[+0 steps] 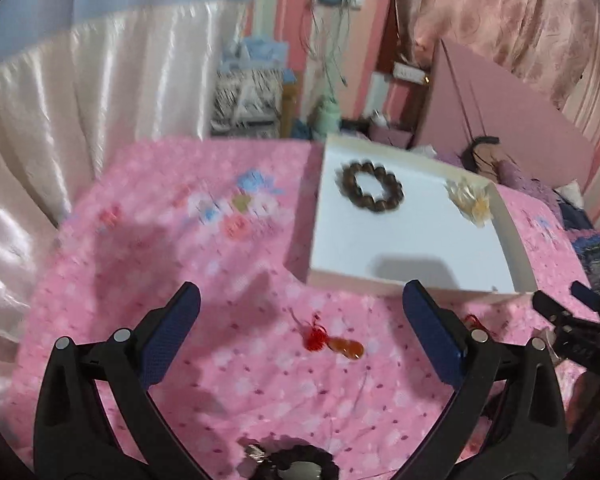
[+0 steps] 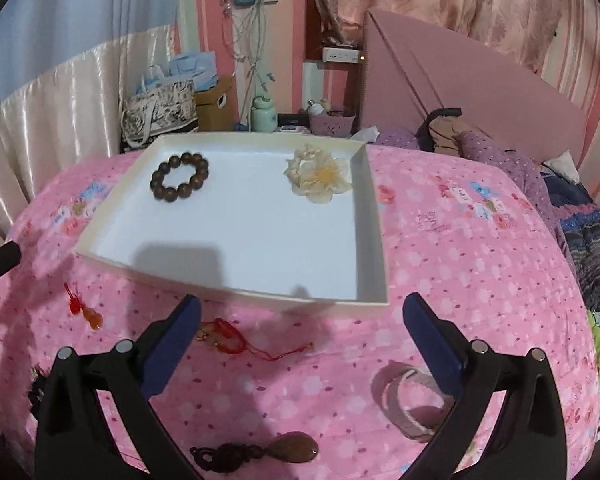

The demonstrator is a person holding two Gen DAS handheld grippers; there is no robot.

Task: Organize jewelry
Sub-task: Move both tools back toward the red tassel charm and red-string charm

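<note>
I see a bed with a pink flowered cover (image 2: 440,248) filling the lower half of both views. On it, in the middle of the right wrist view, lies a shallow white tray (image 2: 374,240); in the left wrist view it sits right of centre (image 1: 512,240). My left tongs (image 1: 300,330) stand wide with nothing between the blue pads, at the bottom of their frame; my right tongs (image 2: 300,332) are equally wide and hold nothing.

Inside the tray, a brown bead bracelet (image 2: 179,175) lies in the upper left part and a cream fabric flower (image 2: 320,174) in the upper right, well apart. The left view, blurred, shows the same two pieces (image 1: 373,186) (image 1: 469,199).

On the cover below the tray: a pale strap band (image 2: 406,404) at the lower right beside my right pad, a dark knotted cord with a brown teardrop pendant (image 2: 260,451) at the bottom edge, a red cord bracelet (image 2: 228,336) just below the tray's near rim, and a small red-knotted orange gourd charm (image 2: 85,310) at the left. That charm lies between my left pads (image 1: 334,344).
</note>
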